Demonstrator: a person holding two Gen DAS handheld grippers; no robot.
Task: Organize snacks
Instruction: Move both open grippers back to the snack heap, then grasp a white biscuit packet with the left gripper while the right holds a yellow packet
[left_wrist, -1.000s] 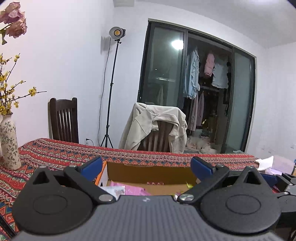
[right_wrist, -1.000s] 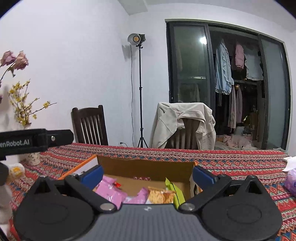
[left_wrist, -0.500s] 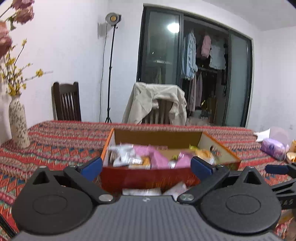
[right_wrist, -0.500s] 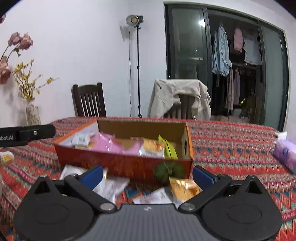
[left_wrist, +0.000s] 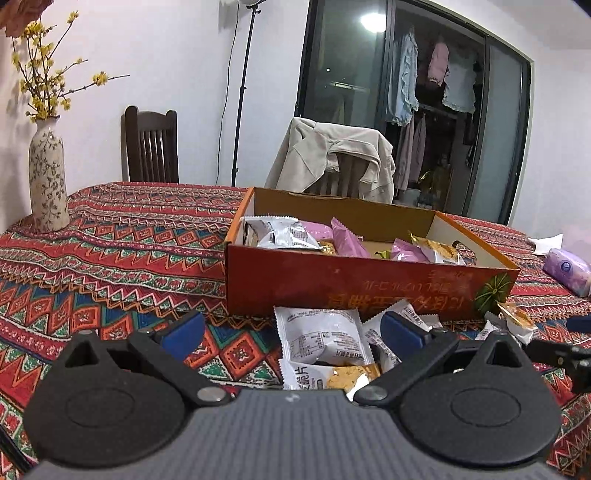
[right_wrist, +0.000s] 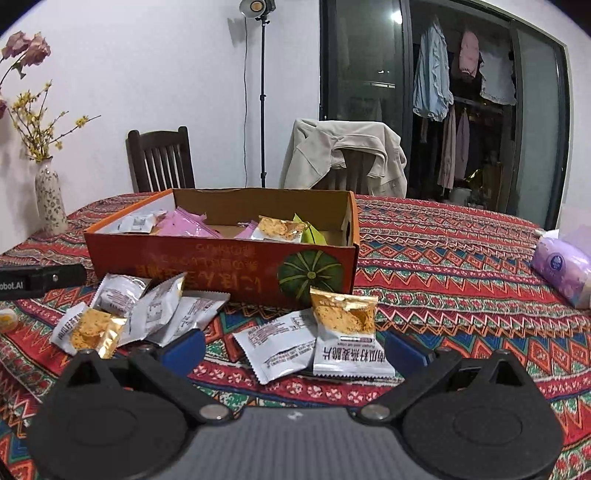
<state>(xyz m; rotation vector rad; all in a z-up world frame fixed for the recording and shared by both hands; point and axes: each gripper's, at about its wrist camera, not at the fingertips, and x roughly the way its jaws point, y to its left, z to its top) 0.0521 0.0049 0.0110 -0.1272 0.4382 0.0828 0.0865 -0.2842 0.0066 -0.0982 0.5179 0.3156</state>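
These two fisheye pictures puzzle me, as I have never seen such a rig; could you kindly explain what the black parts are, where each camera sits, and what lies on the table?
No robot arm is involved: a person carries a hand-held gripper in each hand. Each has a camera looking forward along its two blue-tipped fingers, so the black parts at the bottom are the tool itself. One picture comes from the left hand-held gripper, the other from the right hand-held gripper. Both are open and hold nothing. On the patterned tablecloth stands an orange cardboard box partly filled with snacks. Loose snack packets lie in front of it, with a vase to the left and a tissue pack to the right.
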